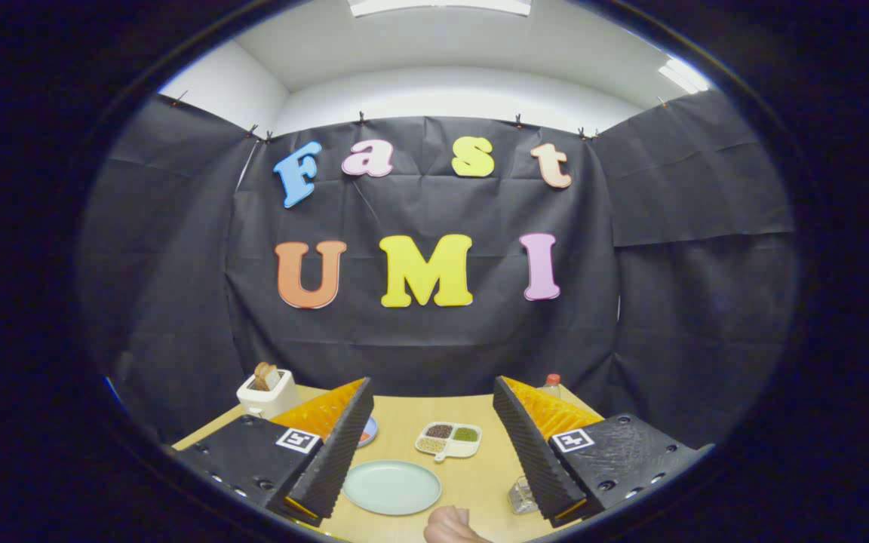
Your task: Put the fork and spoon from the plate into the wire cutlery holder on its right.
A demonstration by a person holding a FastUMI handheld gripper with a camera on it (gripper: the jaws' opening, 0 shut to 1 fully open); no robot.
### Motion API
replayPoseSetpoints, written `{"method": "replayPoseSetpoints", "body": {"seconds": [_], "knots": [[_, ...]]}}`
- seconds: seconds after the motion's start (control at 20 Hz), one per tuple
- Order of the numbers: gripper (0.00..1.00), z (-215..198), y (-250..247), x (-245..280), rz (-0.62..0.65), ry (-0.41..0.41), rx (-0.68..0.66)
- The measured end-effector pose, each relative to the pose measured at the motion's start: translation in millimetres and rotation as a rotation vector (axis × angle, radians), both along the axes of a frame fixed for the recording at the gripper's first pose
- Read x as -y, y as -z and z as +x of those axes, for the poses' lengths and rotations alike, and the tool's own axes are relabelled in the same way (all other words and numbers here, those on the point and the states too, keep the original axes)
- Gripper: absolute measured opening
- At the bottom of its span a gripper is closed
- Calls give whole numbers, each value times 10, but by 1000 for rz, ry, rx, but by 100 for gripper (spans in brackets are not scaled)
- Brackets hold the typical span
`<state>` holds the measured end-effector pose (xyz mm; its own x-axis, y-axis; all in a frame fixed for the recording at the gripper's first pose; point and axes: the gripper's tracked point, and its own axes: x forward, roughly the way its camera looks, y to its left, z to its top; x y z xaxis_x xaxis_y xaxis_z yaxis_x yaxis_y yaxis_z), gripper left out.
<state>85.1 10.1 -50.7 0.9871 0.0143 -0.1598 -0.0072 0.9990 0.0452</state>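
Observation:
A pale green plate (392, 486) lies on the wooden table (472, 479), low between my two fingers and nearer the left one; its visible face is bare. Just right of it, a small wire or glassy object (521, 495), likely the cutlery holder, peeks out from behind the right finger (536, 452), mostly hidden. My gripper (431, 388) hangs above the table, open wide, with nothing between its fingers. A person's hand (449, 528) shows at the near edge of the table, just below the plate.
A white divided dish (449, 440) with beans and grains sits beyond the plate. A white toaster (267, 394) with bread stands at the back left. A small saucer (368, 432) peeks past the left finger, and a red-capped bottle (551, 385) stands back right.

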Motion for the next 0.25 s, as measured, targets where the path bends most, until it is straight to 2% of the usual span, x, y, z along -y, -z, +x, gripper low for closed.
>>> {"method": "replayPoseSetpoints", "body": {"seconds": [0.25], "knots": [[95,24,-20,-14,10,14,-3]]}}
